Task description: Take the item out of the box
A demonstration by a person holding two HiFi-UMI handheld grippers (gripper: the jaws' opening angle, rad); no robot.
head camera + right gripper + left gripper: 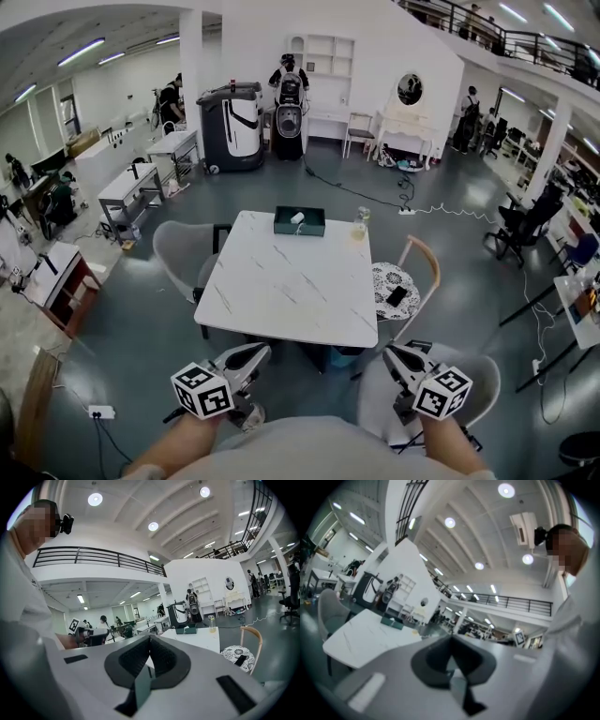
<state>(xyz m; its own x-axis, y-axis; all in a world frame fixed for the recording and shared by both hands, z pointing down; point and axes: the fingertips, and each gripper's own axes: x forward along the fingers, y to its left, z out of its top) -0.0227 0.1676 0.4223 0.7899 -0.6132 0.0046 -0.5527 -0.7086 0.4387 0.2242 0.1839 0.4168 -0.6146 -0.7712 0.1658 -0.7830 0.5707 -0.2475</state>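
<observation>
A dark green box [299, 221] stands at the far edge of the white marble table [281, 286], with a small white item [297, 218] showing in it. Both grippers are held low near my body, well short of the table's near edge. My left gripper [258, 350] is shut with nothing in it, and my right gripper [389, 352] is also shut and empty. In the left gripper view the closed left gripper [451, 639] points up over the table, with the box [392, 623] far off. The right gripper view has the right gripper [150, 639] closed, and the box [186, 630] is distant.
A clear bottle [358, 225] stands just right of the box. A grey chair [178, 248] is at the table's left. A wooden chair with a patterned cushion [392, 281] and a black device [397, 296] on it stands at the right. Cables lie on the floor beyond.
</observation>
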